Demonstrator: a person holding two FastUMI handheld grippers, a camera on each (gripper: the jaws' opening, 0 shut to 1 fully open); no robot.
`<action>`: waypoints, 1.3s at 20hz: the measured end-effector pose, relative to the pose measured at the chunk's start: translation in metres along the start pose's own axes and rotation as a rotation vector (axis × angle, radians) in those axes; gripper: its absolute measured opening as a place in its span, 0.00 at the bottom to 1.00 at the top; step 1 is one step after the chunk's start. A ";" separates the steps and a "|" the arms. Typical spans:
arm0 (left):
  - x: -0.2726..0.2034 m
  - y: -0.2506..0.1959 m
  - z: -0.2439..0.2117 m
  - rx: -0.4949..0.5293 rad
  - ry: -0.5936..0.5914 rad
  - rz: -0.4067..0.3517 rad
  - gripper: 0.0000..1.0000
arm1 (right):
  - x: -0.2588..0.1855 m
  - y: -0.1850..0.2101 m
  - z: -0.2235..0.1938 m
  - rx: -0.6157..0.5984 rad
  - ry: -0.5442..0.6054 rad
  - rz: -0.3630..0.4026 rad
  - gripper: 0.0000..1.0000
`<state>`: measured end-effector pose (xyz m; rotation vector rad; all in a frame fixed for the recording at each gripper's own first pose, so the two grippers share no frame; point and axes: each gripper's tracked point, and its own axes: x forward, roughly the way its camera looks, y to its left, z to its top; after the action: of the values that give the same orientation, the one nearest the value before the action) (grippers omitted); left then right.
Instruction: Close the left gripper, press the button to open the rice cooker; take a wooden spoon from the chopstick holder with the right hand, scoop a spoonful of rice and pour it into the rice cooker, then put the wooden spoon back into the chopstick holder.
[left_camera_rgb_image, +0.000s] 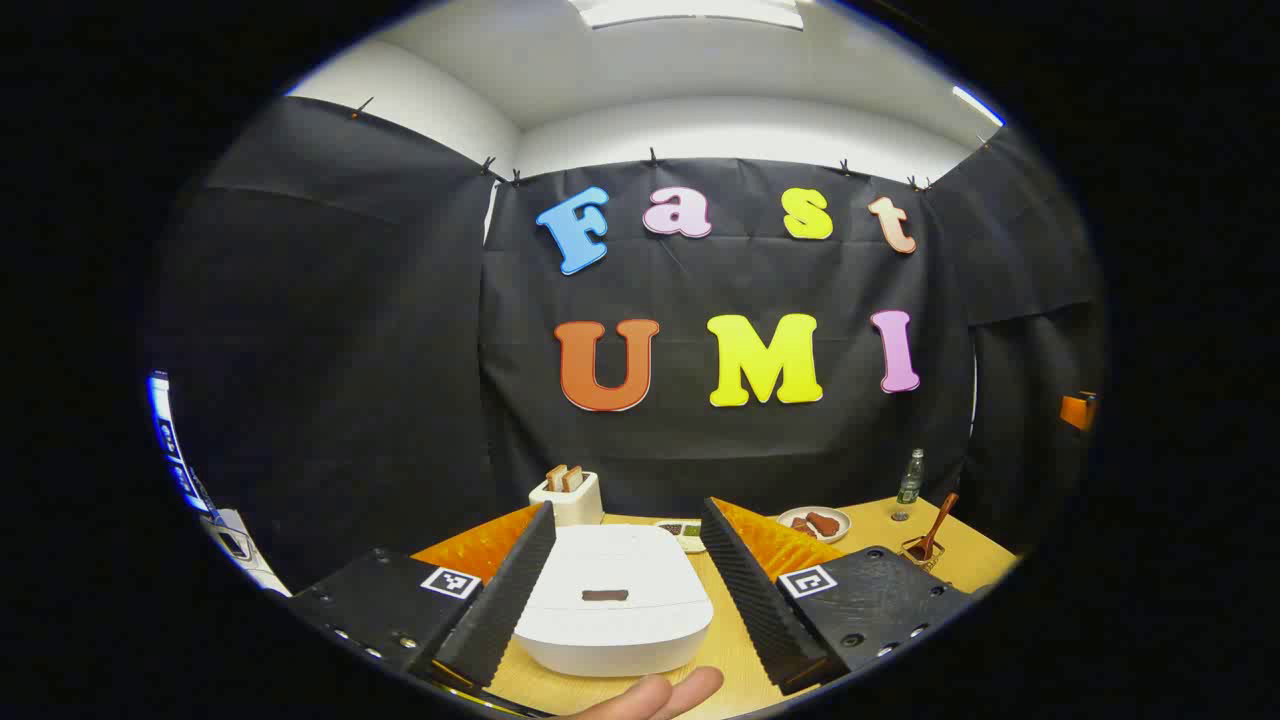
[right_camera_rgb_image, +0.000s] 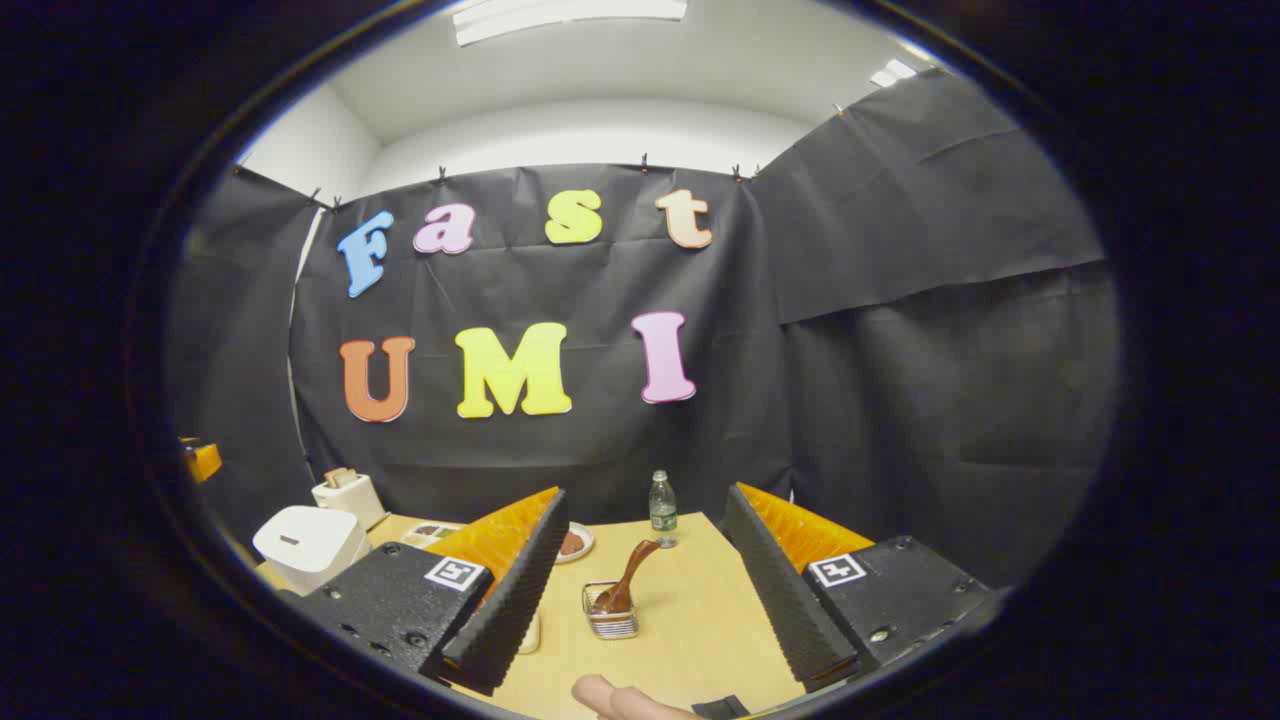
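Step 1 not started: left gripper (left_camera_rgb_image: 625, 570) jaws spread wide, framing the smooth white rounded rice cooker (left_camera_rgb_image: 612, 610), lid down. Next: close them, then press the lid's small dark button (left_camera_rgb_image: 605, 595). Right gripper (right_camera_rgb_image: 645, 585) also spread, facing the wooden spoon (right_camera_rgb_image: 625, 578) in the small chopstick holder (right_camera_rgb_image: 611, 622).

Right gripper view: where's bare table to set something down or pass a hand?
Bare tabletop lies right of the chopstick holder and wooden spoon, and in front of the bottle. It is crowded to the left: plate, rice cooker and toaster along the back-left edge.
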<state>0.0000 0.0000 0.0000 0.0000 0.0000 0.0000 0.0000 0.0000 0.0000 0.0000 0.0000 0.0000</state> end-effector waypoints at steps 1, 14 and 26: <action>-0.001 0.000 0.000 0.004 0.001 0.000 0.93 | 0.001 0.001 -0.001 0.002 0.003 0.004 1.00; 0.005 -0.003 -0.016 0.016 0.034 -0.008 0.93 | 0.004 -0.003 -0.012 0.010 0.005 0.007 1.00; 0.022 0.005 -0.020 -0.059 0.044 -0.003 0.83 | 0.009 0.015 -0.032 -0.015 0.012 0.039 1.00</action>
<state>0.0222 0.0055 -0.0198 -0.0586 0.0442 -0.0027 0.0086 0.0146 -0.0320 -0.0151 0.0116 0.0386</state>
